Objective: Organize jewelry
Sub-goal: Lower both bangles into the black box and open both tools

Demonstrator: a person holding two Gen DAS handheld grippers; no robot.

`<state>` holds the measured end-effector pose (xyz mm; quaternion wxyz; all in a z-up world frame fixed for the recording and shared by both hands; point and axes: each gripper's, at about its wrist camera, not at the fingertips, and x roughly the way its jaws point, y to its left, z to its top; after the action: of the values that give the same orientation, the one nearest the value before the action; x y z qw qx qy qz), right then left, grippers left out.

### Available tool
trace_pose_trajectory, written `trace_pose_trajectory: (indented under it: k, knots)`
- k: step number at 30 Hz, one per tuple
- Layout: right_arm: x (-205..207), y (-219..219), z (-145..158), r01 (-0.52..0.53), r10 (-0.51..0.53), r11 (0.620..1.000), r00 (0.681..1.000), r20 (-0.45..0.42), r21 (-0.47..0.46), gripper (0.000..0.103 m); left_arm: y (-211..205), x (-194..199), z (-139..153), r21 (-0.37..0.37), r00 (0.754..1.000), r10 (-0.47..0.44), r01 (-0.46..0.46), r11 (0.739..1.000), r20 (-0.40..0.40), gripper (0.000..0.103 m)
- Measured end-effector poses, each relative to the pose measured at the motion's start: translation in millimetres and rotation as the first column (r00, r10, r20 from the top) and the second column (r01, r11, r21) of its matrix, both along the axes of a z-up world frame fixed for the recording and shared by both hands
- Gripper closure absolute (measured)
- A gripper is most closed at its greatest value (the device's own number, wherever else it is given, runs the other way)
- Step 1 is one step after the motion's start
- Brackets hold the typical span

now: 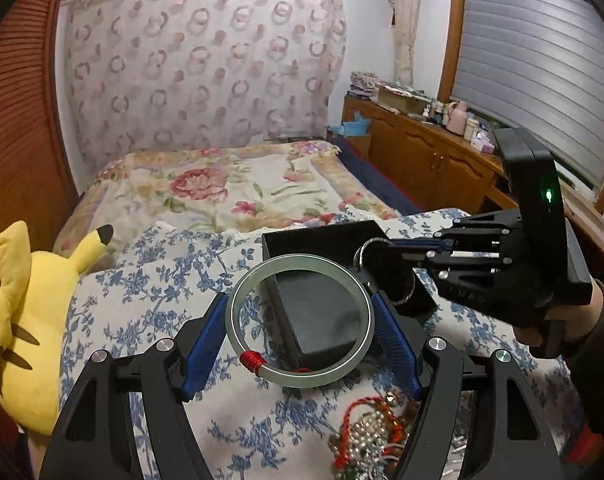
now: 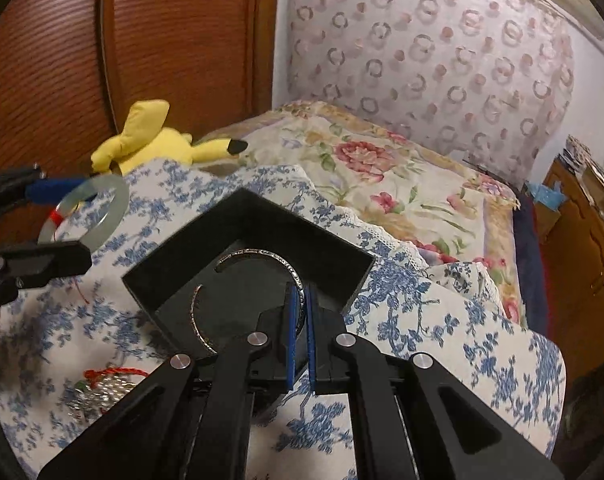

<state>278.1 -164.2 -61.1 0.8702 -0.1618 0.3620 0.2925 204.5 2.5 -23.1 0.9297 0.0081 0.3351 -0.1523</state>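
Note:
My left gripper (image 1: pixel 300 320) is shut on a pale green jade bangle (image 1: pixel 238 344) with a red thread wrap, holding it just above and in front of a black jewelry box (image 1: pixel 314 236) on the blue floral cloth. The bangle also shows in the right wrist view (image 2: pixel 114 216). My right gripper (image 2: pixel 300 312) is shut on a silver cuff bracelet (image 2: pixel 258 256), holding it inside the black box (image 2: pixel 206 232). In the left wrist view the right gripper (image 1: pixel 386 246) reaches in from the right over the box.
A tangle of beaded and red-cord jewelry (image 1: pixel 370 432) lies on the cloth near me. A yellow plush toy (image 1: pixel 26 320) sits at the left. A floral bed (image 1: pixel 230 184) lies beyond, a wooden cabinet (image 1: pixel 430 152) with clutter at right.

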Motion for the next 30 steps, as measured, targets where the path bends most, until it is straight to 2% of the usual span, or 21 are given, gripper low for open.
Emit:
trace_pose_trajectory:
  k: [3,5,10,21,30]
  knots:
    - [0,6,-6,-0.032,0.031,0.999,0.999,-0.016,-0.018,0.097,-4,9,-3,0.013,1.000,-0.004,0.004,1.000,-0.010,0.034]
    - [0,5,-7,-0.034,0.034,0.999,0.999,-0.032,-0.008,0.092,-6,14,-5,0.016,1.000,-0.006,0.006,1.000,-0.016,0.034]
    - [-5,-1,3,-0.042,0.043,0.999,0.999,-0.015,0.027,0.086,-12,23,-9,0.027,1.000,-0.014,0.015,1.000,-0.026,0.034]
    - [-9,-37,17,0.026,-0.027,0.996,1.000,0.012,0.080,0.086,-35,47,-17,0.064,0.998,-0.049,0.052,0.997,-0.049,0.034]
    - [-10,-61,15,0.068,-0.070,0.992,0.998,0.007,0.110,0.086,-56,73,-33,0.157,0.996,-0.034,0.047,0.986,-0.084,0.034]
